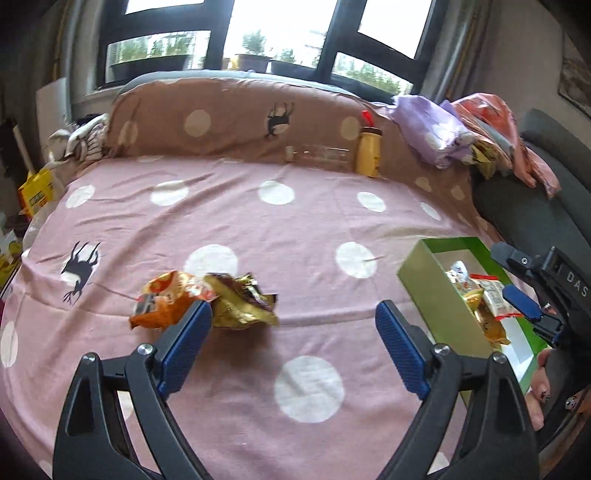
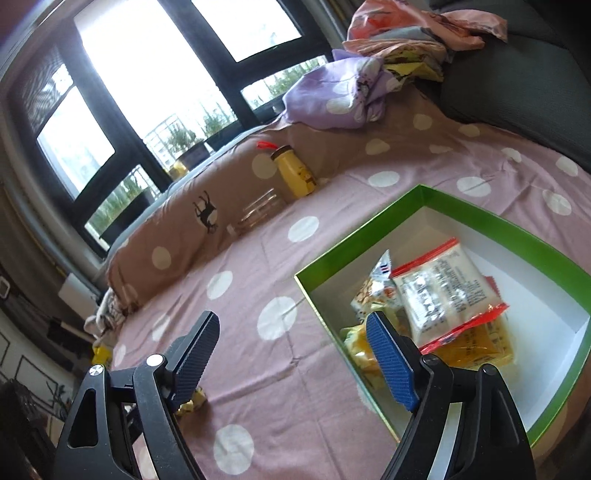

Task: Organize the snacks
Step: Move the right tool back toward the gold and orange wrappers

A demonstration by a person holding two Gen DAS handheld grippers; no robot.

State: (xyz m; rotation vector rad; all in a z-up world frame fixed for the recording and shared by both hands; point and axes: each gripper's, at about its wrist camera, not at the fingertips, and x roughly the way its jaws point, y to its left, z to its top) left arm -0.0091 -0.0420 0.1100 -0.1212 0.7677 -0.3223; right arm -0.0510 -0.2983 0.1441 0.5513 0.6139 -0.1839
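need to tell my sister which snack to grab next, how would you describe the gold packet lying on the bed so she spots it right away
On the pink polka-dot bedspread, look left of the green box to the two loose packets lying together. The gold packet is the right-hand one, touching the orange packet. It is crinkled shiny gold foil with a dark brown patch, whereas its neighbour is orange.

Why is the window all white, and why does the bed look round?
Left wrist view: daylight overexposes the window, and the fisheye lens bends the bed into a dome. Right wrist view: the same white glare in the window, and the green box looks skewed.
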